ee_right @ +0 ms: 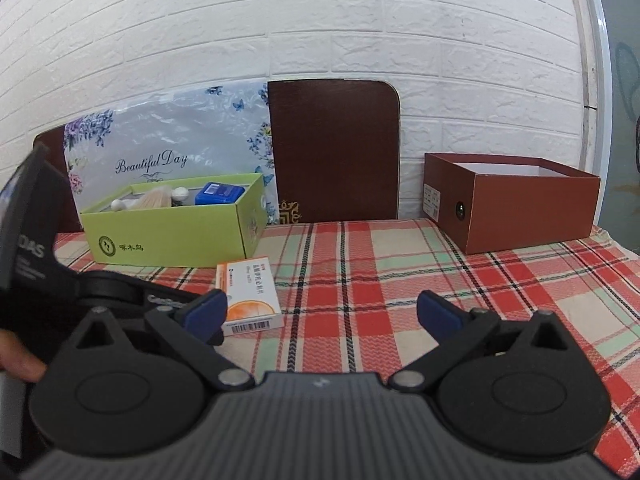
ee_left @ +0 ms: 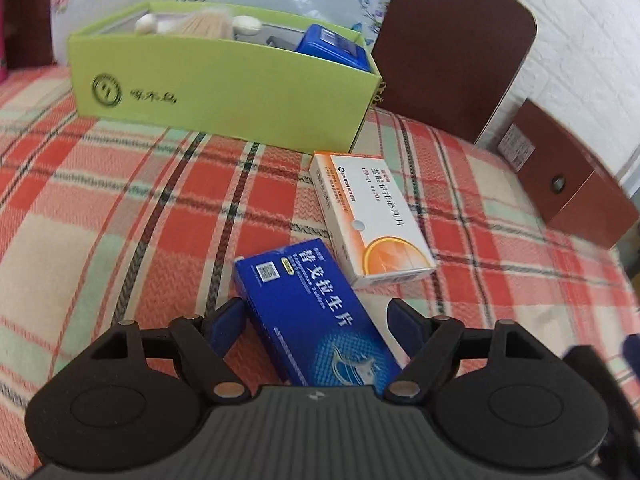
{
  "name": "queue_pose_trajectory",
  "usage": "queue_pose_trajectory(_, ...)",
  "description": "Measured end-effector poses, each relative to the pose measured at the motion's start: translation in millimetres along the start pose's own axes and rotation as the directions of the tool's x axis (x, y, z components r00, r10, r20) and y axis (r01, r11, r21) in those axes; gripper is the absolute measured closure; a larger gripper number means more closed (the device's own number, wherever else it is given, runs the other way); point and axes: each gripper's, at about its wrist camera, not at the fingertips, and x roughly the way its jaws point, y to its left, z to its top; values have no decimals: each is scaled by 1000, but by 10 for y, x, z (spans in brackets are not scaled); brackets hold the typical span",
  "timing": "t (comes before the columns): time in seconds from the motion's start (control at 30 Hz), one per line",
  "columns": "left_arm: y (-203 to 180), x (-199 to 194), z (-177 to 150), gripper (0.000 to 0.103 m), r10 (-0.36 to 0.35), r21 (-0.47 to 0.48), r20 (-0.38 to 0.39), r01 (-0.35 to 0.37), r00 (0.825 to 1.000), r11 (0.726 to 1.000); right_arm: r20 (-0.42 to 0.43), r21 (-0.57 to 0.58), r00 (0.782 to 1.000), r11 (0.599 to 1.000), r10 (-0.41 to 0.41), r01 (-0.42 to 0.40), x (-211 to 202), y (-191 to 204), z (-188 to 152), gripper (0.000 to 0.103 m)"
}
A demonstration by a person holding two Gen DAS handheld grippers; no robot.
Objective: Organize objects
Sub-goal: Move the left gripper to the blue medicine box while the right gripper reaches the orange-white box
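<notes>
With the blue box lying between my left gripper's spread fingers, mid-bed before the green bin, I judge closing comes next; right gripper gapes empty.

White brick wall behind a plaid-covered surface

The white brick wall rises directly behind the plaid cloth; a dark wooden board leans against that wall.

**Hidden and cut off**

Blue medicine box – near end hidden under the left hand-held gripper body. Green box contents half hidden by its wall; blue item inside only partly seen. Brown box interior mostly out of sight. Fingertip cut off at the frame edge.
</notes>
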Motion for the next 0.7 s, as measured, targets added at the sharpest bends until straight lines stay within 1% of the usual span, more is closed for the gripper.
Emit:
queue_pose_trajectory(0.07,-19,27,-20,22,10,86,29,-13,1000,996,-1,-3,1000,1000,9,-9,2,10,-9,0)
queue_pose_trajectory(0.1,13,20,-34,22,-7,119,37,3,999,993,-3,-2,1000,1000,13,-13,8,14,-17,0)
queue_pose_trajectory(0.13,74,-4,-44,25,-34,144,40,28,999,989,-7,-1,1000,1000,16,-16,19,18,-22,0)
queue_pose_trajectory(0.17,140,-34,-51,28,-57,163,38,50,998,985,-11,1,1000,1000,22,-22,39,25,-24,0)
queue_pose_trajectory(0.2,205,-63,-47,29,-65,173,30,59,997,983,-15,3,1000,1000,27,-27,56,31,-31,0)
queue_pose_trajectory(0.27,364,-141,-35,31,-66,156,23,62,998,986,-30,-1,999,999,38,-38,123,55,-40,0)
queue_pose_trajectory(0.33,529,-219,-31,31,-49,121,17,46,999,992,-55,-13,998,999,42,-43,222,92,-53,0)
queue_pose_trajectory(0.4,668,-313,-29,30,-19,63,10,18,1000,998,-79,-31,996,998,51,-54,355,148,-61,0)
queue_pose_trajectory(0.47,778,-390,-45,25,-4,21,6,3,1000,1000,-104,-53,992,996,65,-70,513,217,-51,0)
queue_pose_trajectory(0.57,845,-451,-90,23,16,12,-5,-16,1000,1000,-143,-84,986,992,84,-96,833,356,-10,0)
queue_pose_trajectory(0.63,866,-474,-118,23,0,10,-14,1,1000,1000,-161,-102,982,988,98,-116,1040,463,21,1)
queue_pose_trajectory(0.7,847,-479,-119,23,-8,8,-26,8,1000,1000,-179,-126,977,982,116,-140,1227,584,43,5)
